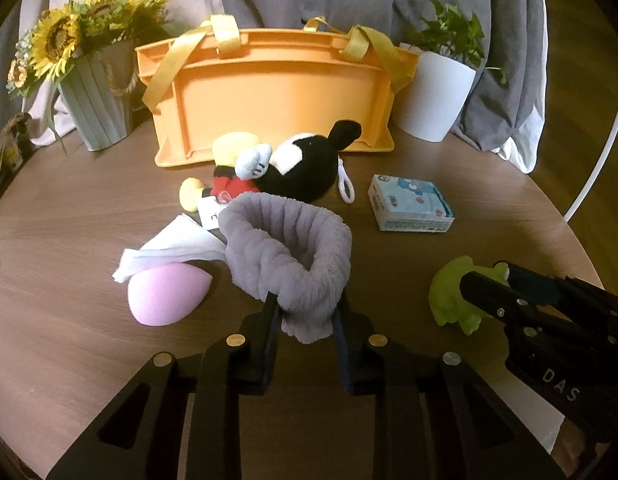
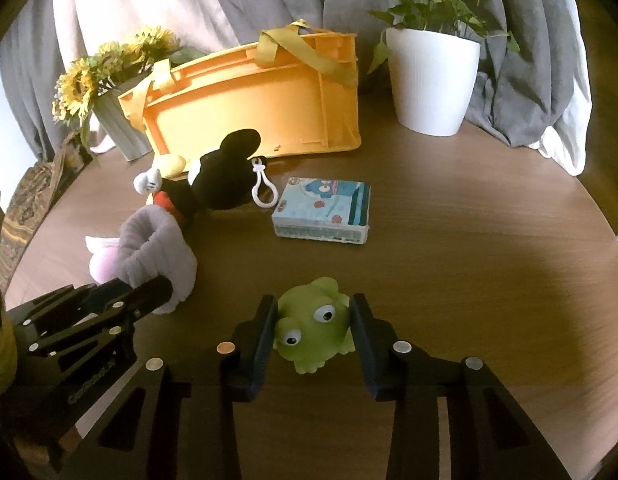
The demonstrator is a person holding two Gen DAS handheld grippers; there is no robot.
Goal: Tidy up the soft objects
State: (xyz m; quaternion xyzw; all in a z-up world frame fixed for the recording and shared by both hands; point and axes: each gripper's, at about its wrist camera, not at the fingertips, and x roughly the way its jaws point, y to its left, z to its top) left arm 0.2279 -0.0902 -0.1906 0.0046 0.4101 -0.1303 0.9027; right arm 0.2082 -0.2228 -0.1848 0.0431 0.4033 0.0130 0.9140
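Lifting both soft items cleanly toward the orange basket at the back of the round wooden worktop looks like the step in hand. To do it well, I judge each grip should stay gentle but firm, rising straight so nothing drags the neighbours. The left tool pinches the lower fold of a grey plush headband, which stands up in a loop; its fingers are nearly together on the fabric. Beside it lie a pink makeup sponge, a white cloth and a Mickey Mouse plush. The right tool brackets a green rubber frog, fingers moderately spread against its sides; whether it squeezes yet, I cannot tell. A cartoon-printed tissue pack sits farther back.
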